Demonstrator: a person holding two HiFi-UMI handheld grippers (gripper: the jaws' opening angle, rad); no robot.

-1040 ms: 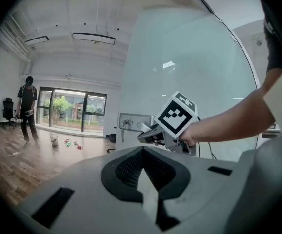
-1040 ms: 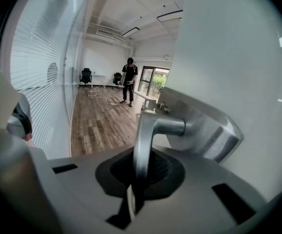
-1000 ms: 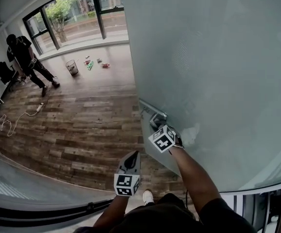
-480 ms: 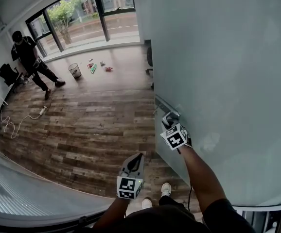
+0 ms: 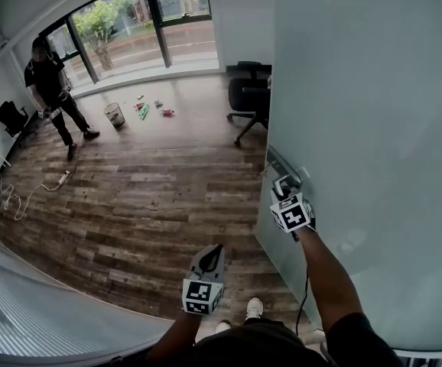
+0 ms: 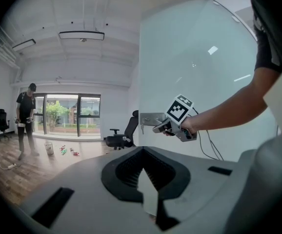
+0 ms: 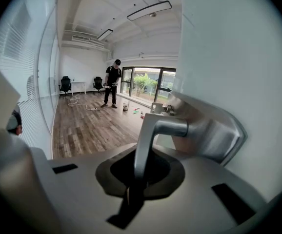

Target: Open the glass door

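Observation:
The frosted glass door (image 5: 374, 128) fills the right side of the head view and stands swung open, its free edge facing the room. Its metal lever handle (image 5: 281, 168) sits on a steel plate at that edge. My right gripper (image 5: 286, 186) is shut on the lever; in the right gripper view the handle (image 7: 153, 130) runs down between the jaws of the right gripper (image 7: 140, 172). My left gripper (image 5: 215, 251) hangs lower left, clear of the door, shut and empty. The left gripper view shows the left gripper (image 6: 143, 177) shut and the right gripper (image 6: 163, 126) at the handle (image 6: 148, 118).
A black office chair (image 5: 248, 94) stands just past the door's edge. A person (image 5: 49, 75) stands at the far left by the windows. A bin (image 5: 114, 115) and small items (image 5: 148, 105) lie on the wood floor. A cable (image 5: 22, 193) trails left. A glass wall (image 5: 37, 312) runs lower left.
The door has swung further open, its edge moving right and uncovering the office chair. My right gripper went right with the handle. The left gripper drifted slightly right and down.

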